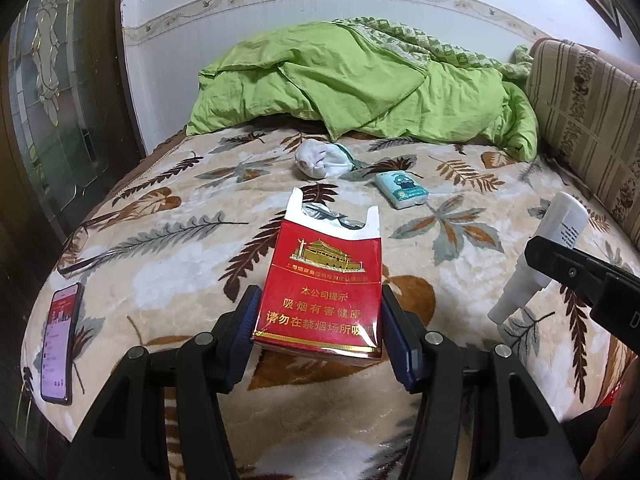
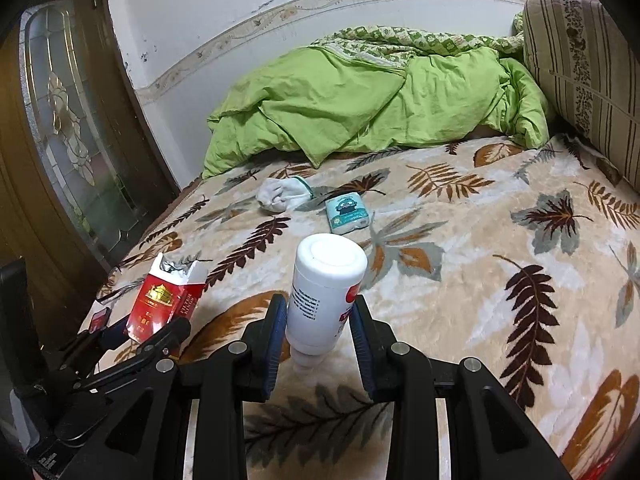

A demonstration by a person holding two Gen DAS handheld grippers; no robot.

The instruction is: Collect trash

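Two claws loaded above the bed (image 2: 460, 280): left claw (image 1: 318, 320) pinches a light, crushable red pack (image 1: 320, 292) by its sides, right claw (image 2: 318, 332) clamps a stiff, slippery white bottle (image 2: 324, 296) mid-body.

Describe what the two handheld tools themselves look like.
Both match: the left tool and right tool have angular matte black plastic linkage arms with silver round pivot pins, and ribbed dark blue pads inside each finger. No cables or sleeves show.
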